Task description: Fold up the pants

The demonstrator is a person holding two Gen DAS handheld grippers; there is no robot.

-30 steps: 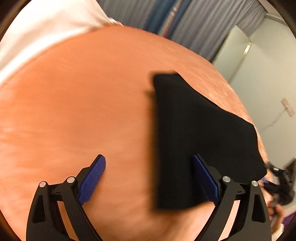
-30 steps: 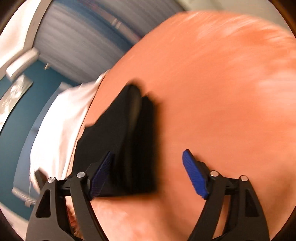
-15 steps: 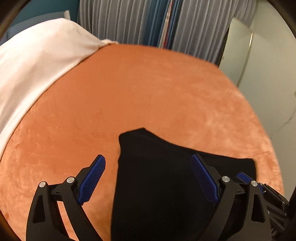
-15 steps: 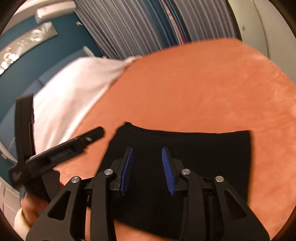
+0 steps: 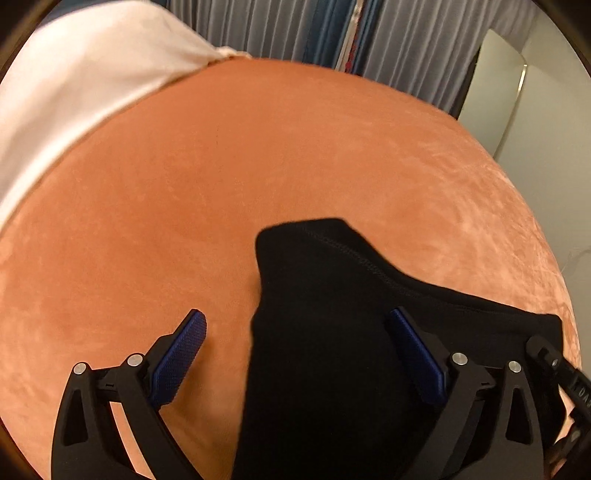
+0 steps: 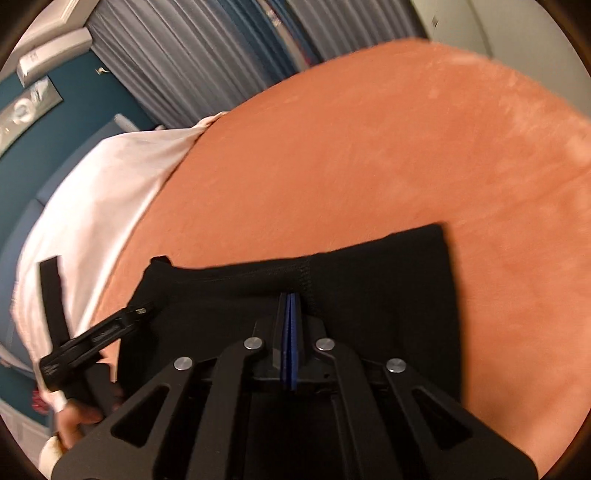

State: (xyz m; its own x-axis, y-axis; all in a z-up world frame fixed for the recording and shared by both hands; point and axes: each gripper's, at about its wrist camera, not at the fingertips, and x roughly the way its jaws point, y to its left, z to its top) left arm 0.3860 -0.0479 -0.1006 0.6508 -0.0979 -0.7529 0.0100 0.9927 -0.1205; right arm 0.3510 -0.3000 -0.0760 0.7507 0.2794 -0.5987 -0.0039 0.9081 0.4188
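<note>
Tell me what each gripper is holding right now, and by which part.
Neither visibly holds anything. The left gripper is open above the black pants. The right gripper has just closed, fingers together over the pants; no fabric visibly pinched.

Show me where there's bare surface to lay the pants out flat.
Free: the orange cover between the black pants and the curtains, and right of the pants. Crowded: the near edge, where both grippers hang over the pants; the white bedding borders the left.
</note>
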